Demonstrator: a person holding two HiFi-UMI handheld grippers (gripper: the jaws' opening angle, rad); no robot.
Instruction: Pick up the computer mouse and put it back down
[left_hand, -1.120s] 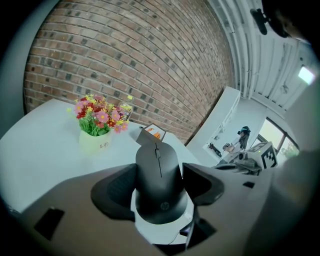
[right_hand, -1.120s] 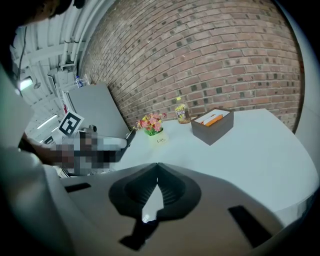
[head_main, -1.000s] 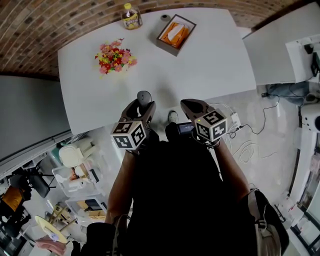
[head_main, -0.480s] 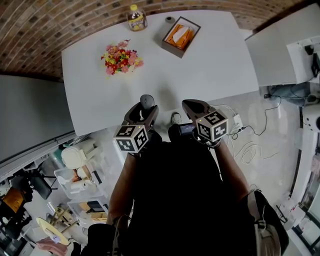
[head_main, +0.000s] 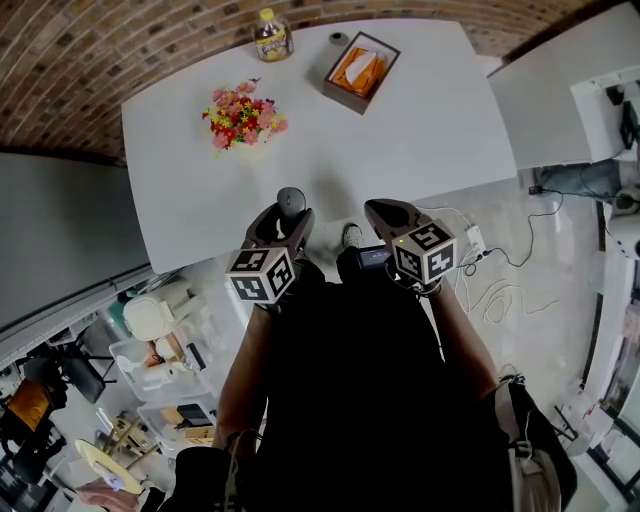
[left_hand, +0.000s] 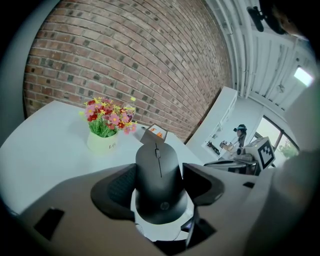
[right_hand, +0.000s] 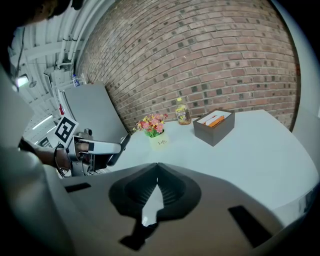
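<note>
Left gripper (head_main: 289, 214) clamped on the mouse (left_hand: 159, 170); right gripper (right_hand: 157, 165) closed tip to tip, holding nothing.
The mouse sits between the left jaws at the near edge of the white table (head_main: 400, 130), just left of centre in the head view, with the right gripper beside it.

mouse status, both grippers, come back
Left gripper shut on the mouse, at the near edge of the table. Right gripper shut, empty. Flower pot, box and bottle far across, nothing in the way.
</note>
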